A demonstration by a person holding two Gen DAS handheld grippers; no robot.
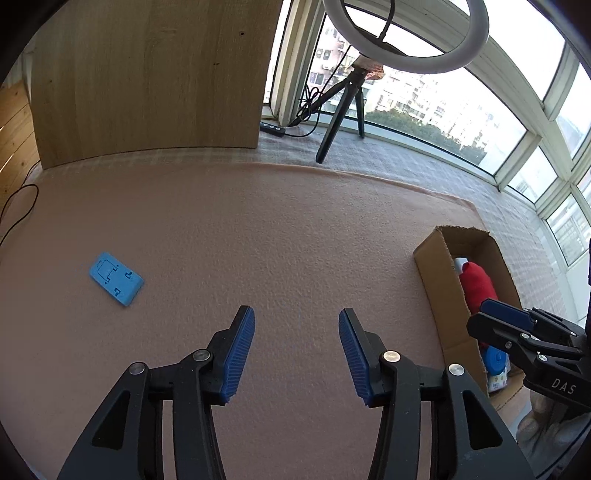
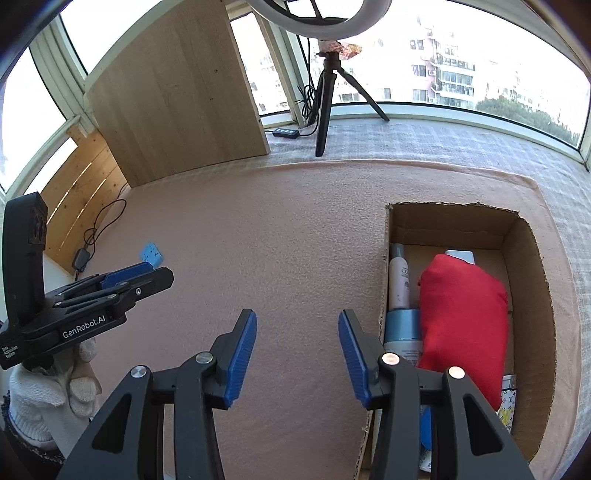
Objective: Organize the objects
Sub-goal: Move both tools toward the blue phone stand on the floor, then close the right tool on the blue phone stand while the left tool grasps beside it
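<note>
A: Far left, lying flat on the pink mat (image 1: 258, 229) over the bench: small blue plastic stand (image 1: 116, 283), well apart from everything else. Black cable (image 1: 22, 206) at the mat's left edge.

B: Left hand-held gripper (image 1: 296, 354)?

A: Spread wide, blue pads (image 1: 239, 354) apart, nothing between them, hovering over bare mat. Gloved hand (image 2: 55, 384) under it in the right wrist view.

B: Middle and back?

A: Wooden panel (image 1: 147, 74) upright at the rear, ring light (image 1: 406, 33) on a black tripod (image 1: 332, 125) beside it, windowsill behind.

B: Right hand-held gripper (image 2: 297, 356)?

A: Also wide open, empty, near the left wall of the cardboard box (image 2: 532, 295).

B: Box contents?

A: Red cloth bundle (image 2: 461, 317) in the middle, pale bottle (image 2: 399, 280) lying along the left wall, blue-capped container (image 2: 402, 328) just below it, touching the bundle. Patterned item (image 2: 508, 406) at the lower right, mostly hidden. Can't tell what sits beneath the cloth.
</note>
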